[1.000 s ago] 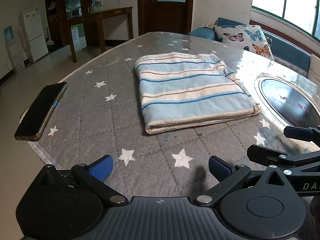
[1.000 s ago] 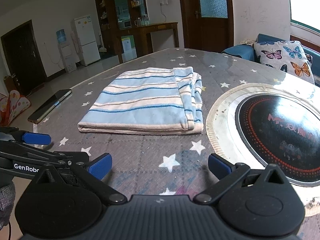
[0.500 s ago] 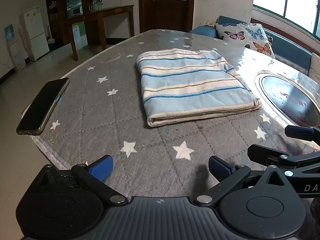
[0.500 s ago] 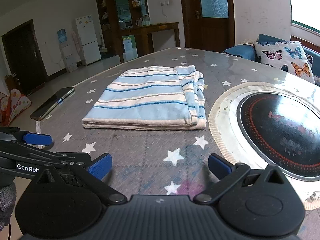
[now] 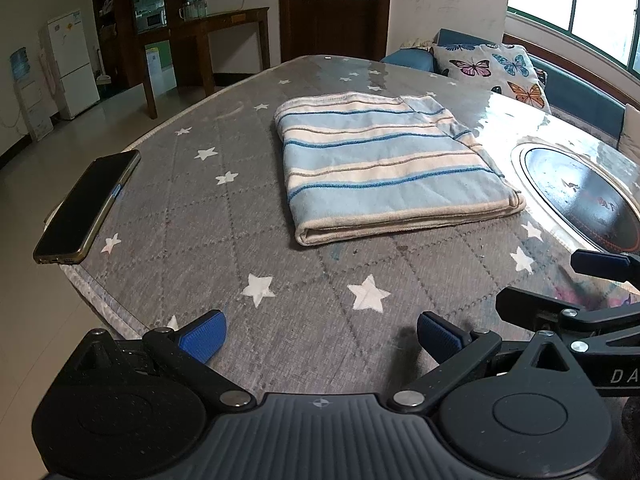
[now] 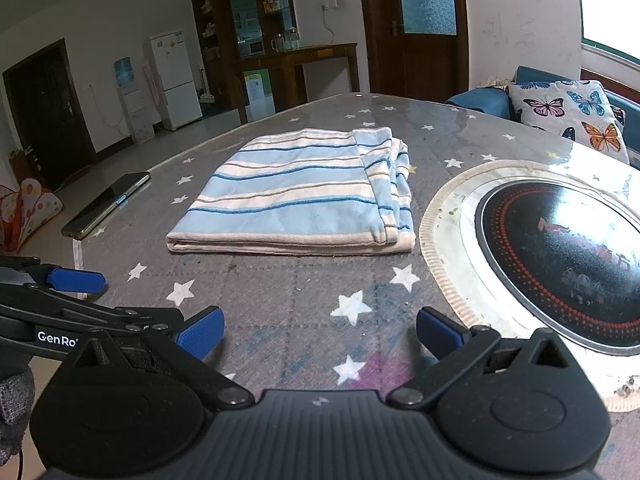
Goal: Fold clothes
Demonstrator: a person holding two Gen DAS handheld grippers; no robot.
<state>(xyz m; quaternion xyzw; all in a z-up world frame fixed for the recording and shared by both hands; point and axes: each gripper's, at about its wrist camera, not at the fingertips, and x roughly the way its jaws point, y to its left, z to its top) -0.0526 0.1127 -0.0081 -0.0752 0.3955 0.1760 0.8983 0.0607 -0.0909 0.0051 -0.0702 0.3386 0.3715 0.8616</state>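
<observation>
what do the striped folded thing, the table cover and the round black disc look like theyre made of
Striped garment: soft knit or terry-like cloth, matte, with a fuzzy nap and thick rolled edges. Table cover: grey quilted-looking star fabric under what seems a clear glossy sheet, judging by the glare. Black disc: smooth glass or ceramic, mirror-like reflections.

White walls enclose a tiled room with a dark wooden door (image 6: 424, 36), a white refrigerator (image 6: 176, 80) and a wooden sideboard (image 5: 224, 28) along the far side. Daylight pours through a green-framed window (image 5: 576, 4) above a blue sofa (image 5: 580, 88) bearing a butterfly cushion (image 6: 568, 116).
</observation>
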